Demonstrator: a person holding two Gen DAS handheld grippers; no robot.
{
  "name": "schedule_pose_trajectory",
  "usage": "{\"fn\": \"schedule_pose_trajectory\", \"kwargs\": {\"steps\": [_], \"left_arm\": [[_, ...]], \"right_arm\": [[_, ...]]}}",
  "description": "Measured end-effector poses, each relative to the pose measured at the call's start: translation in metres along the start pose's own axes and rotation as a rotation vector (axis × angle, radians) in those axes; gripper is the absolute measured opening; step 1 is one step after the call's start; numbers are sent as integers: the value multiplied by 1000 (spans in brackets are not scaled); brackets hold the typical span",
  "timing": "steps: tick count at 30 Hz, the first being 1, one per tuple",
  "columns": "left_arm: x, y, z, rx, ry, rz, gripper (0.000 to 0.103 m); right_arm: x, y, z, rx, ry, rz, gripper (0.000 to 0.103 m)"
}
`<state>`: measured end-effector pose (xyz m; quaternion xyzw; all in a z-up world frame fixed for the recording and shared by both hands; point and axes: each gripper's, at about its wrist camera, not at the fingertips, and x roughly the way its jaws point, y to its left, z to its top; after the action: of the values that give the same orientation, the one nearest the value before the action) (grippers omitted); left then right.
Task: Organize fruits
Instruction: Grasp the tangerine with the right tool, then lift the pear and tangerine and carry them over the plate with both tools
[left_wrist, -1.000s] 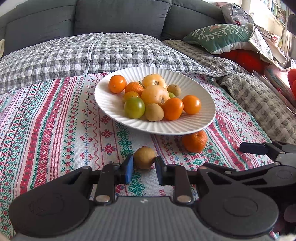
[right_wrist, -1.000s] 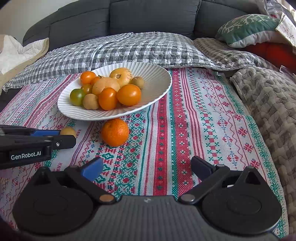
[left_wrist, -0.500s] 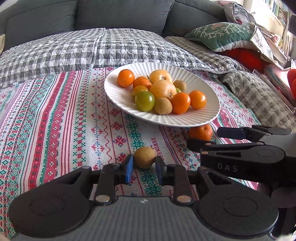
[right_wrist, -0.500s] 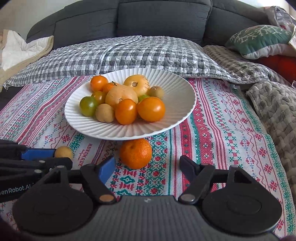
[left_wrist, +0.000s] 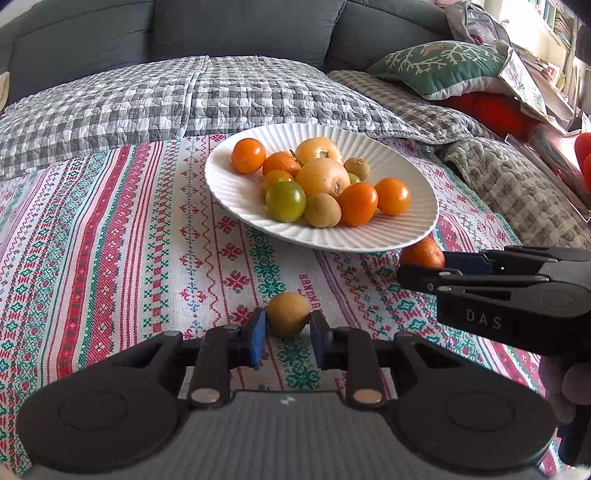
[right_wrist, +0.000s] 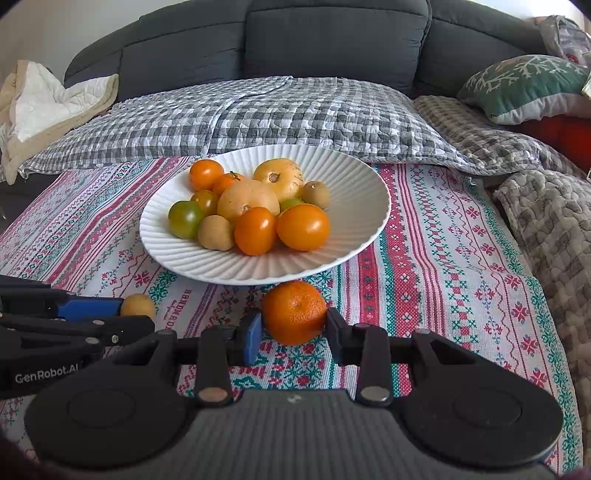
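The left gripper (left_wrist: 287, 334) points forward and downward, its 2 fingers drawn close with both pads pressing the sides of a small yellow-brown fruit (left_wrist: 288, 314). The right gripper (right_wrist: 293, 334) sits just beside it, tilted down alike; its jaws have just been closing, and a mandarin (right_wrist: 294, 316) sits between the 2 pads, touched on both sides. Part of a hand (left_wrist: 565, 387) shows behind the right gripper's body.

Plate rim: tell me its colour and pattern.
The plate is plain white with fine radial ribs, clearest in the right wrist view.
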<state>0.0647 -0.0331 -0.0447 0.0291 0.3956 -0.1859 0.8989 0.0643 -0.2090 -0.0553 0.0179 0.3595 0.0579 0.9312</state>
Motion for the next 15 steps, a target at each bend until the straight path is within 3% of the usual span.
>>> {"fn": "schedule_pose_trajectory", "kwargs": {"steps": [15], "left_arm": [[-4, 0, -1, 5, 21, -16, 19]], "right_arm": [[-17, -5, -4, 7, 38, 30, 33]]}}
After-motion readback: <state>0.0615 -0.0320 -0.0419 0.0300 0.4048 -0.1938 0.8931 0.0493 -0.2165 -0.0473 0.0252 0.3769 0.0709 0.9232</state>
